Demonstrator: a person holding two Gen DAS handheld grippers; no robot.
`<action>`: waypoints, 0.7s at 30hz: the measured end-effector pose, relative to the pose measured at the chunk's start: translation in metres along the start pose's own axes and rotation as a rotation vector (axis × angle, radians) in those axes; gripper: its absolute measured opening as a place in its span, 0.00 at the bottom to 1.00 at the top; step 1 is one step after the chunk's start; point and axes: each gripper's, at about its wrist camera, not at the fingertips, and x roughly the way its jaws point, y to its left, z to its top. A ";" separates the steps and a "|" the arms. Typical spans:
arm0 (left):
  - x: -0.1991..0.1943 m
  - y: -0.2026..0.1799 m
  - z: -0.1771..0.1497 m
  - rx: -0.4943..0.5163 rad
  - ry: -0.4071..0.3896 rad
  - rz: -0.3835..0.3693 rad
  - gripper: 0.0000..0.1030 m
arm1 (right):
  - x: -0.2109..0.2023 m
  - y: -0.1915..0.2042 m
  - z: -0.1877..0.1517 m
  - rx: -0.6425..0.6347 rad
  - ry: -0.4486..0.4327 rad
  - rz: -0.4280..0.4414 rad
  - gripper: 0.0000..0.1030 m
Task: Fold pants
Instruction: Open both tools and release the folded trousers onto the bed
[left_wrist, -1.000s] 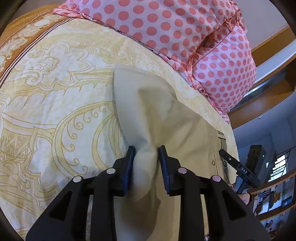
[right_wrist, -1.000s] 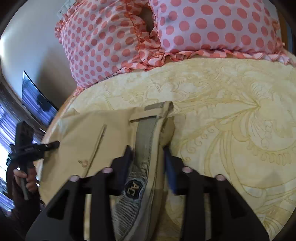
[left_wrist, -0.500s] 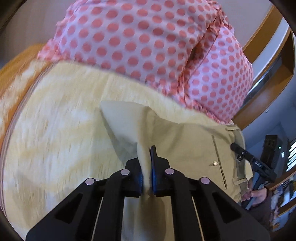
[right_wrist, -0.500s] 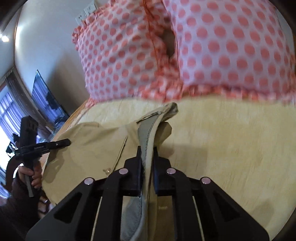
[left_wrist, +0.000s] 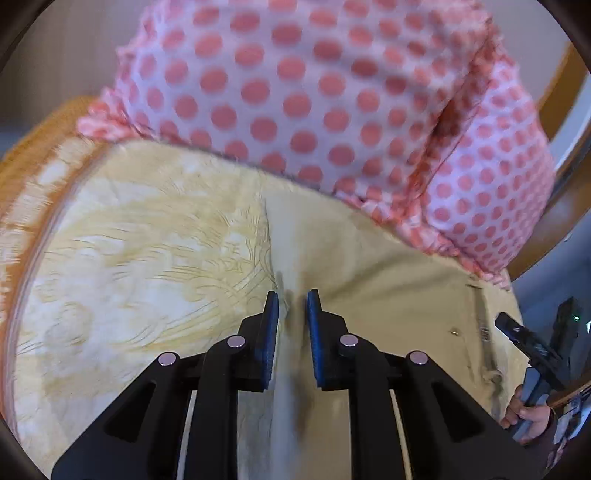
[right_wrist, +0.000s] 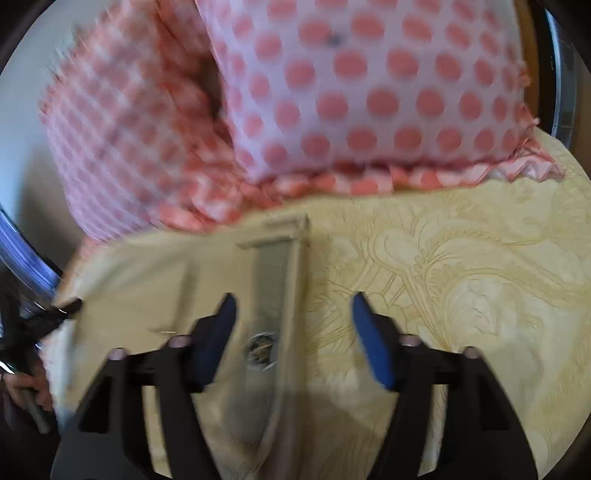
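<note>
The beige pants (left_wrist: 388, 280) lie folded on the yellow patterned bedspread (left_wrist: 147, 258), close to the pink polka-dot pillows (left_wrist: 314, 92). My left gripper (left_wrist: 292, 301) is slightly open, its blue pads either side of a low ridge of the pants' left edge. In the right wrist view my right gripper (right_wrist: 291, 302) is wide open over the waistband (right_wrist: 273, 280) with its round label (right_wrist: 262, 350); the cloth lies flat between the pads. The right gripper also shows in the left wrist view (left_wrist: 532, 347), at the pants' right edge.
The pillows (right_wrist: 369, 92) stand directly behind the pants. The bedspread (right_wrist: 461, 295) stretches to the right of the pants. A wooden headboard frame (left_wrist: 565, 206) shows at far right. The bed's orange border (left_wrist: 40, 155) runs at the left.
Both grippers carried the pants' edges toward the pillows and laid them down. Both have opened from shut: the right wide, the left a little. The cloth now rests flat.
</note>
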 end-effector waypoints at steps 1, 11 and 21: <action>-0.012 -0.005 -0.006 0.016 -0.016 -0.032 0.16 | -0.010 0.005 -0.006 0.001 -0.002 0.075 0.75; -0.005 -0.033 -0.067 0.098 0.080 0.001 0.88 | -0.009 0.005 -0.062 0.134 0.124 0.046 0.91; -0.099 -0.060 -0.177 0.304 -0.177 0.196 0.99 | -0.060 0.085 -0.179 -0.218 -0.031 -0.220 0.98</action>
